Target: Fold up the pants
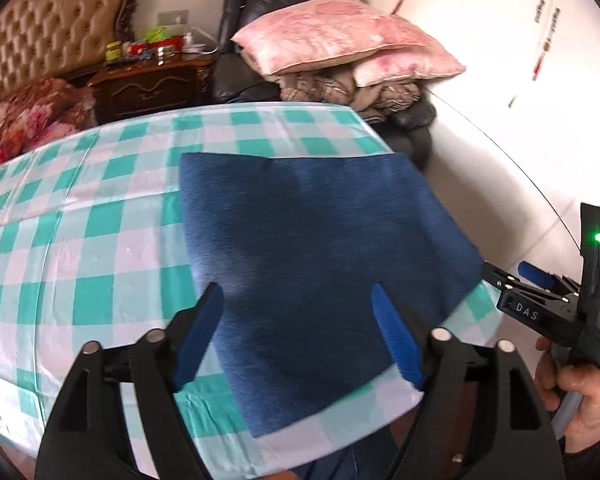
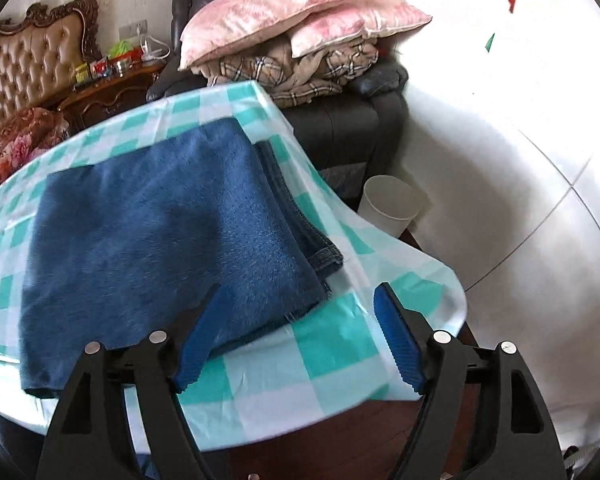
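The blue pants lie folded into a flat rectangle on the green and white checked tablecloth. In the right wrist view the pants show stacked layers with a hemmed edge at their right side. My left gripper is open and empty, held above the near part of the pants. My right gripper is open and empty, above the near right corner of the pants and the cloth. The right gripper also shows in the left wrist view, beyond the table's right edge.
A dark armchair stacked with pink pillows and plaid bedding stands behind the table. A white bin sits on the floor by the table's right edge. A wooden nightstand and a tufted headboard stand at the back left.
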Demonstrator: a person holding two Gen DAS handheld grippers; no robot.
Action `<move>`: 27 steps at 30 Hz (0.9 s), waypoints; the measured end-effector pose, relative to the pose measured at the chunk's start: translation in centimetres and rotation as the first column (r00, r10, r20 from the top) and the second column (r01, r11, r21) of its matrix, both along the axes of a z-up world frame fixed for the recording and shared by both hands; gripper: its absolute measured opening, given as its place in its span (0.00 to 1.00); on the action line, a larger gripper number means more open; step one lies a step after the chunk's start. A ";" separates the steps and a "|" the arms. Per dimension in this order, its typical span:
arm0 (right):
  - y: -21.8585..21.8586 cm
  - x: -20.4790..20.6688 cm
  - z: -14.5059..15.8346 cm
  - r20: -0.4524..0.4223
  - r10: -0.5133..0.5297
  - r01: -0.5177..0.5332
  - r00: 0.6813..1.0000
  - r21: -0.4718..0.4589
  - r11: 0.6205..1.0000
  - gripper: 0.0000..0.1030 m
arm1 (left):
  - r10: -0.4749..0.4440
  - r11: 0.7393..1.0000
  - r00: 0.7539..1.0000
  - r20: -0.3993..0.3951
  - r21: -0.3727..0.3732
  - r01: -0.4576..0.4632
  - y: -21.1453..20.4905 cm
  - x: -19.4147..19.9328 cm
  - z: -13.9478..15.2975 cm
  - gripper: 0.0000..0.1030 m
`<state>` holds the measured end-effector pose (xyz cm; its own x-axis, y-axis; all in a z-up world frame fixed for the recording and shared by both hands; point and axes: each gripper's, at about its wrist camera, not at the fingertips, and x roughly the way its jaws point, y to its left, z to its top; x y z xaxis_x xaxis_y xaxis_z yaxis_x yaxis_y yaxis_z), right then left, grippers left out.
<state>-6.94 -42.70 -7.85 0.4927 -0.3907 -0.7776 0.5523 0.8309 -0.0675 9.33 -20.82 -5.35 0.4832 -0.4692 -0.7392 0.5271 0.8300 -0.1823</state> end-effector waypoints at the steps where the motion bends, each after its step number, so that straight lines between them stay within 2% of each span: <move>1: 0.2 -0.4 0.4 0.006 -0.002 0.002 1.000 0.002 1.000 0.72 | -0.006 1.000 1.000 0.001 0.000 0.006 -0.1 -0.3 0.2 0.88; 3: 0.8 -1.0 1.3 0.020 -0.006 0.006 1.000 0.010 1.000 0.73 | -0.023 1.000 1.000 -0.010 -0.018 0.022 -0.1 -0.8 0.4 0.98; 5: 1.3 -1.5 2.2 0.033 -0.013 0.013 0.999 0.002 1.000 0.73 | -0.027 0.999 1.000 -0.010 -0.030 0.027 -0.1 -1.5 0.7 0.98; 10: 2.5 -2.2 3.4 0.048 -0.002 0.003 0.999 -0.020 1.000 0.73 | -0.030 0.999 0.999 0.040 0.022 0.030 -0.6 -2.8 1.2 0.98; 15: 2.8 -2.4 3.7 0.053 -0.011 0.012 0.999 -0.022 1.000 0.73 | -0.038 0.999 0.999 0.033 -0.022 0.039 -0.3 -2.9 1.7 0.98; 21: 2.9 -2.5 3.7 0.047 -0.008 0.009 0.999 -0.018 1.000 0.73 | -0.032 0.999 0.999 0.042 -0.041 0.034 -0.1 -3.0 2.2 0.98; 27: 2.7 -2.3 3.6 0.043 -0.008 0.009 0.999 -0.016 1.000 0.73 | -0.021 1.000 0.999 0.049 -0.015 0.022 -0.5 -3.0 2.0 0.98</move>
<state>-9.20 -40.05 -4.29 0.5224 -0.4072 -0.7492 0.5622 0.8251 -0.0564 6.38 -21.32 -3.34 0.5080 -0.4908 -0.7079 0.5533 0.8158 -0.1685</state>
